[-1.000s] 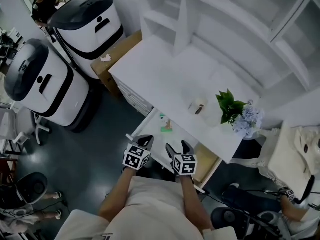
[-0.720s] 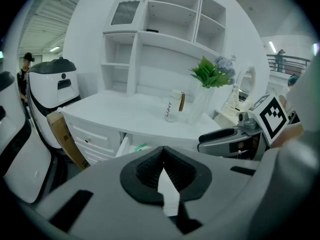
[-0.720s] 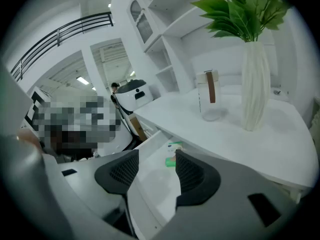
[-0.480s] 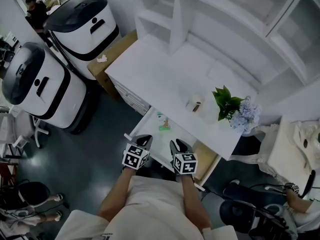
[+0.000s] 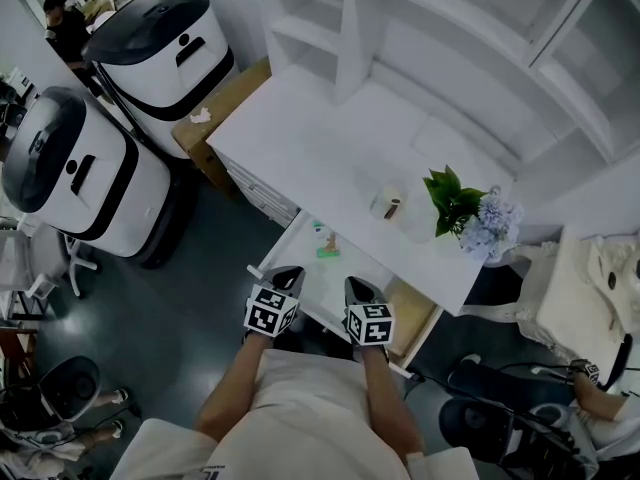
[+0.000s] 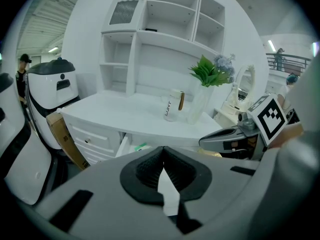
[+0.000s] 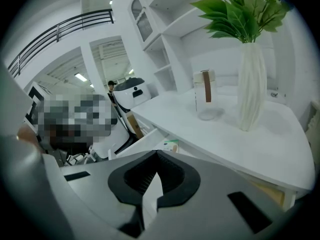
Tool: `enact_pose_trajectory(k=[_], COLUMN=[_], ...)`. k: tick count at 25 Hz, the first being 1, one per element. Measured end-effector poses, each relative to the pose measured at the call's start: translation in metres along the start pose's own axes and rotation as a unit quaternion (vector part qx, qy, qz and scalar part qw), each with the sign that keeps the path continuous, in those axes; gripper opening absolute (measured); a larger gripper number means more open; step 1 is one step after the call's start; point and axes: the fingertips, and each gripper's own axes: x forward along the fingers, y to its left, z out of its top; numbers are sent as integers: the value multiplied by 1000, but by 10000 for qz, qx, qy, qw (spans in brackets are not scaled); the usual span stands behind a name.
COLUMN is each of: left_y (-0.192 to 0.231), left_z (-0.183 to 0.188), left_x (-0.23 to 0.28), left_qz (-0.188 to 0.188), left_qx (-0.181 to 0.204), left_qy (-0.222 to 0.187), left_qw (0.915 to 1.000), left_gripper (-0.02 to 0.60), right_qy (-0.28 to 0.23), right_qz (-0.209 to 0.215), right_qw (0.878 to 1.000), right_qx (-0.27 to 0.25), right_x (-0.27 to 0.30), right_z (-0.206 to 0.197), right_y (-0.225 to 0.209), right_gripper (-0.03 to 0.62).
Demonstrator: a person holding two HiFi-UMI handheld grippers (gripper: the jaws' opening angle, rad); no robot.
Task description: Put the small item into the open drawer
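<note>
Small item (image 5: 327,247) sits in the open drawer (image 5: 350,273), up by the desk (image 5: 300,148) edge. Just short of the drawer front, the left gripper (image 5: 291,275) is clenched, empty. The right gripper (image 5: 357,288) has just snapped closed on nothing.

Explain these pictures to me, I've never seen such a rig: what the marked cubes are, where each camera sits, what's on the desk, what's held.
A person holds a two-jaw gripper in each hand; the marked cubes are part of them. The head view looks down from the person's head at the left gripper and right gripper. The other two views ride on the grippers. On the white desk stand a clear cup and a vase of greenery; a small green item lies in the open drawer. Both grippers are shut, holding nothing; the right jaws have just been closing.
</note>
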Motion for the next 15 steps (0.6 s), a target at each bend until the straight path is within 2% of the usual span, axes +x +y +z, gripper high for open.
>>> enact_pose_trajectory(k=[7, 11, 15], left_y=[1, 3, 3], left_z=[1, 4, 4], left_x=[2, 3, 2], left_qz=[-15, 26, 18], left_qx=[29, 28, 43], left_qy=[2, -42, -47], left_qw=[10000, 10000, 10000], left_gripper=[15, 16, 15], right_qy=[123, 168, 464], right_qz=[-159, -280, -368], right_qw=[9998, 9995, 9982], right_qx=[-94, 38, 62], right_x=[1, 0, 1], right_z=[-1, -4, -15], right_y=[-6, -14, -18], right_gripper=[25, 25, 25])
